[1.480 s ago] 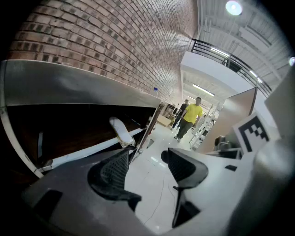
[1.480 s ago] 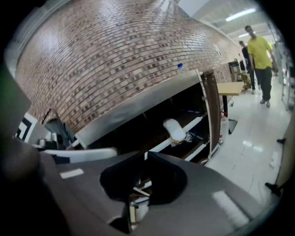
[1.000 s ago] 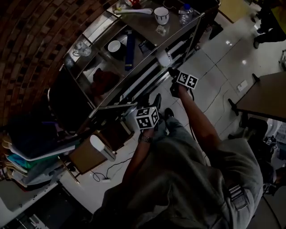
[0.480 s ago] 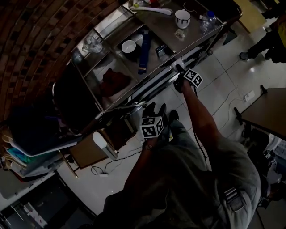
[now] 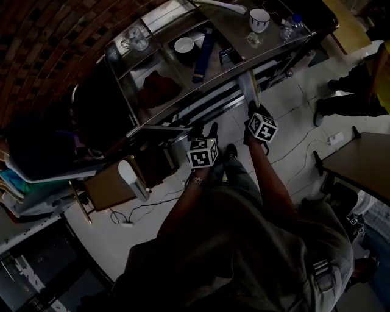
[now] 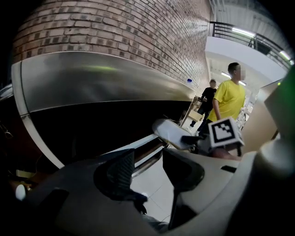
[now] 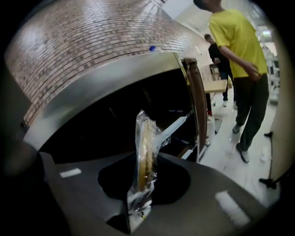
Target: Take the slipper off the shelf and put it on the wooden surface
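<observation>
A pale slipper (image 5: 248, 89) in a clear plastic bag sticks out past the front edge of the metal shelf unit (image 5: 183, 103). My right gripper (image 5: 251, 111) has it edge-on between its jaws (image 7: 144, 159), which are closing and press on it. The same slipper (image 6: 171, 132) also appears in the left gripper view, ahead of the right gripper's marker cube (image 6: 226, 132). My left gripper (image 5: 205, 131) hangs lower, by the shelf front; its jaws are closing, open with nothing between the fingers (image 6: 120, 168). A brown wooden surface (image 5: 105, 194) lies low at the left, bearing a white oblong thing (image 5: 131, 180).
The shelf top carries a cup (image 5: 259, 19), a bottle (image 5: 293, 25), a bowl (image 5: 184, 44), a blue bar (image 5: 203, 49) and a glass (image 5: 135, 39). A red cloth (image 5: 156, 89) lies on a lower level. A dark table (image 5: 361, 163) stands at right. A person in yellow (image 7: 239, 55) stands nearby. Cables (image 5: 140, 210) cross the floor.
The right gripper has taken the slipper and drawn it out from the shelf edge toward me. The left gripper has stayed low by the shelf front.
</observation>
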Tool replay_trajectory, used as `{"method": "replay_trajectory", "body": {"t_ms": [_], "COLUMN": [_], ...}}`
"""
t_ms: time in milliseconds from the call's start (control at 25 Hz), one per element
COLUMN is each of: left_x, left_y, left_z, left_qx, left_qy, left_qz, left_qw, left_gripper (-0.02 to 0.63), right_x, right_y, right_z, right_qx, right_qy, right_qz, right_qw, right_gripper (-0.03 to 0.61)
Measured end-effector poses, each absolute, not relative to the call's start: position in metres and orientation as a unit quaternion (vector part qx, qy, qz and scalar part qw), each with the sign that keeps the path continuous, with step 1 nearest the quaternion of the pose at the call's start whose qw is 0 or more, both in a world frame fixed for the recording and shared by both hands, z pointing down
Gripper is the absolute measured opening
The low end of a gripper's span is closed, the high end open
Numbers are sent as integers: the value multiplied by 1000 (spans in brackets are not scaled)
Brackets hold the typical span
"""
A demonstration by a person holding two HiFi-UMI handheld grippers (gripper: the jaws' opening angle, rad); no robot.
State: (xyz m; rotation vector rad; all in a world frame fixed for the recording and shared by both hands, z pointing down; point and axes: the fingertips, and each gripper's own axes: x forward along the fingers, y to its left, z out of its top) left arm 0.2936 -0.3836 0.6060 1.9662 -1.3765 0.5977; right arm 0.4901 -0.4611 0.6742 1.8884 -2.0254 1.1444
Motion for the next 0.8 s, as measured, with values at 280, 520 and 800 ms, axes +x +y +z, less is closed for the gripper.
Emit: {"method": "replay_trajectory", "body": {"t_ms": [280,520,800], "left_x": [317,285,152], "left_y": [-378,-335,-235], "left_z": [596,586,572], "left_qx": [765,767,761], "left_qy": [-516,-521,-556], "left_qz": [216,207,185], "left_qw": [320,313,278], "left_gripper": [189,188,189], "right_x": [462,440,340], "right_y": [-369,-318,-231], "right_z": [638,621,611], "right_qx": [608,612,613], "right_qy": [-692,-696,-707], "right_qz": [362,343,311], "right_qw": [139,152,167], "right_gripper": [60,60,60]}}
